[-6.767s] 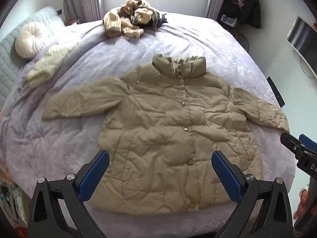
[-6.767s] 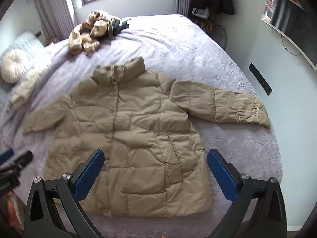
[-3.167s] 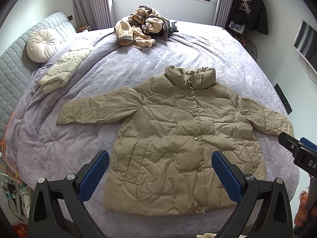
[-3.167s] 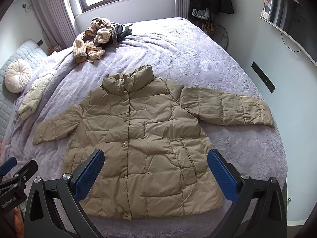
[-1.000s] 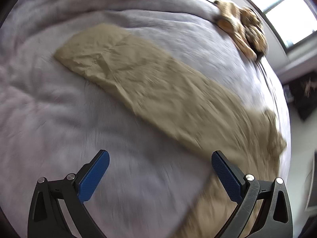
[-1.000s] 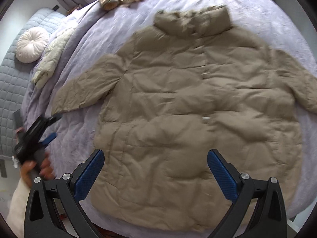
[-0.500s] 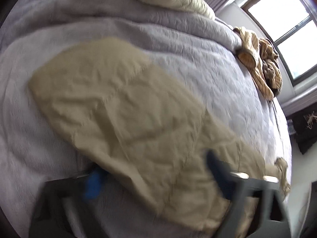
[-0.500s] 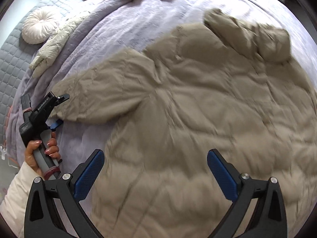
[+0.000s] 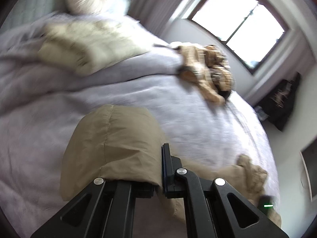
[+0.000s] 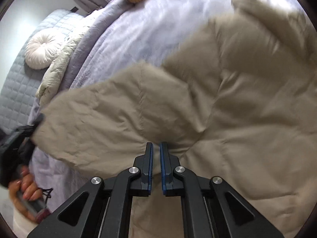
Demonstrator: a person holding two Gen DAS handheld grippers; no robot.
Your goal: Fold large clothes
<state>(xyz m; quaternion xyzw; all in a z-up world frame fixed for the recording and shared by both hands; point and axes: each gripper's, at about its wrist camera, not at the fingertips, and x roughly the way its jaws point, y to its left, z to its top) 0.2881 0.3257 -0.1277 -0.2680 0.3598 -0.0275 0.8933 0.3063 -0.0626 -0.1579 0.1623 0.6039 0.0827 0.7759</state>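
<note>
The left gripper (image 9: 138,170) is clenched on the cuff (image 9: 111,144) of the jacket (image 10: 227,99) sleeve, whose fabric drapes over one finger. The right gripper (image 10: 156,166) has its pads nearly together, pinching a fold of the jacket near the armpit. The jacket lies spread on the bed (image 9: 138,91). A cream garment (image 9: 85,39), round pillow (image 10: 39,50) and clothes pile (image 9: 208,73) sit farther off.
</note>
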